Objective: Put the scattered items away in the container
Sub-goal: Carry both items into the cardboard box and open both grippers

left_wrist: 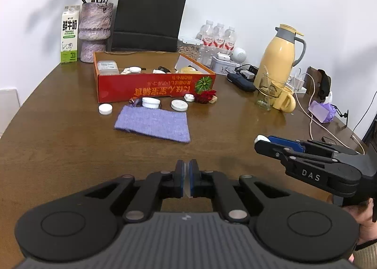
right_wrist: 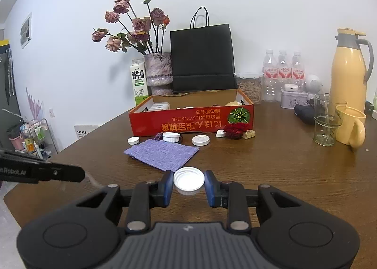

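Readable lettering on the desk items and the tools

The milk carton (left_wrist: 69,33) carries large Chinese characters 鲜牛奶 with small "FRESH MILK" beneath. The red box (right_wrist: 191,118) has orange East Asian lettering printed upside down along its front wall, too distorted to read surely. The right gripper (left_wrist: 264,143) shows "DAS" in raised letters on its black arm. The left gripper (right_wrist: 81,174) bears white text ending "nRobot.AI". The water bottles (right_wrist: 282,70) have red labels with unreadable script.

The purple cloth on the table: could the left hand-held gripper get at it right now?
Probably yes. The left hand-held gripper is shut and empty, and only bare table lies between it and the purple cloth.
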A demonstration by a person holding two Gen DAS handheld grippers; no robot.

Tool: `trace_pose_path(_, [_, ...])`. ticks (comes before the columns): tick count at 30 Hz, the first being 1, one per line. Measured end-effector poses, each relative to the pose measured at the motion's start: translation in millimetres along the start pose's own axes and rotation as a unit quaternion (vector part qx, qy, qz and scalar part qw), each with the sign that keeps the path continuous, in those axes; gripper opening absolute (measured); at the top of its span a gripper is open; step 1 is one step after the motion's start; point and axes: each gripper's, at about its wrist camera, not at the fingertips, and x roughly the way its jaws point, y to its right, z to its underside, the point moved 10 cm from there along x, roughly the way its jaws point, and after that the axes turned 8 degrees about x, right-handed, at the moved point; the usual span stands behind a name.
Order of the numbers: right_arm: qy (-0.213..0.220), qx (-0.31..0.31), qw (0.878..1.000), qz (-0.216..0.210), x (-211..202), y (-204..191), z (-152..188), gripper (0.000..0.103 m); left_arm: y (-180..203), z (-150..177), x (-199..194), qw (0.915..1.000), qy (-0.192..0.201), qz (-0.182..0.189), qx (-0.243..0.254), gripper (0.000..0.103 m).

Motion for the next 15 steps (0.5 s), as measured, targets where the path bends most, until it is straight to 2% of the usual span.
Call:
trace_pose_path(2, [-0.002,0.000,1.000,-0.004,5,2,-5,0.027,-5,-16,2,0.9998,0.009,-0.009,0.014,0.005])
trace_pose_path(5, [0.005,-0.020,1.000,-0.004,16,7,-27,0.027,-19,-63,-1,0.9973,0.052,-0.026,0.044,0.005])
trace_pose_path(8, [0.025,-0.052,0.998,-0.003,34,11,-65,0.027,-40,-116,12,0.9952,0.077,-0.026,0.055,0.005])
trace_pose_path(12, [0.032,-0.061,0.997,-0.037,81,19,-136,0.027,-69,-184,54,0.9925,0.086,-0.047,0.072,0.005])
trace_pose_path(15, [0.009,-0.062,0.997,-0.051,142,25,-190,0.027,-100,-228,111,0.9936,0.066,-0.064,0.066,0.005])
